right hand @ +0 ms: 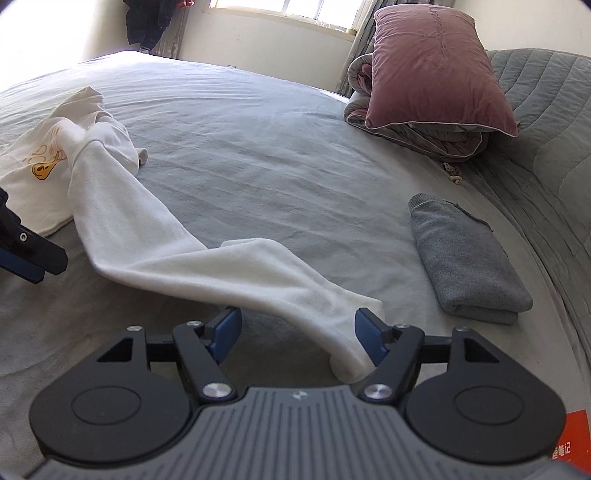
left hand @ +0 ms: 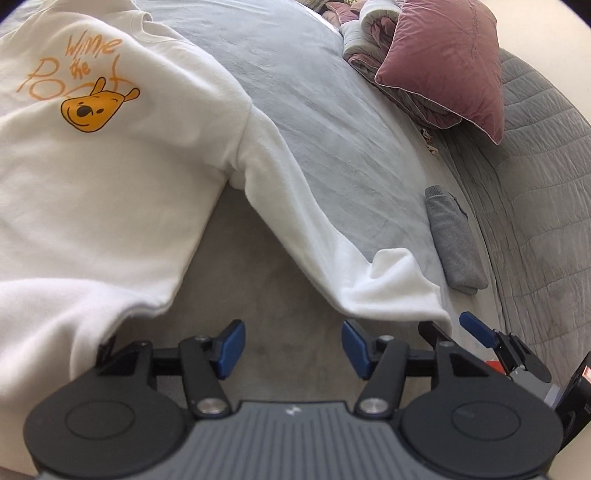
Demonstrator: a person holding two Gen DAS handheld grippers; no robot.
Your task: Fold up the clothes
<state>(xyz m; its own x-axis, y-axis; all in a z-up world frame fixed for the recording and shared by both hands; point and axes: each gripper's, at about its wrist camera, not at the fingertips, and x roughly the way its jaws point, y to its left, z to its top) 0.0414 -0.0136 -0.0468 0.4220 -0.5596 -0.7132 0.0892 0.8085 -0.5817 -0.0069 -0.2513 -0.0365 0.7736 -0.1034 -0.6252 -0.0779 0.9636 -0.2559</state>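
White sweatshirt [left hand: 110, 177] cut off at the left edge.

White sweatshirt [left hand: 110, 177] with orange bear print, grey folded garment [right hand: 469, 262], mauve pillow [right hand: 436, 70].

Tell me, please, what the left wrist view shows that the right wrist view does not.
Only the left wrist view: the sweatshirt's wide front, its print readable, and the hem beside the open left gripper.

Only the right wrist view: the window, dark hanging clothes, and the cuff between the open right gripper's fingers.

Both: the sleeve, pink pillow, folded grey garment, grey bed sheet.
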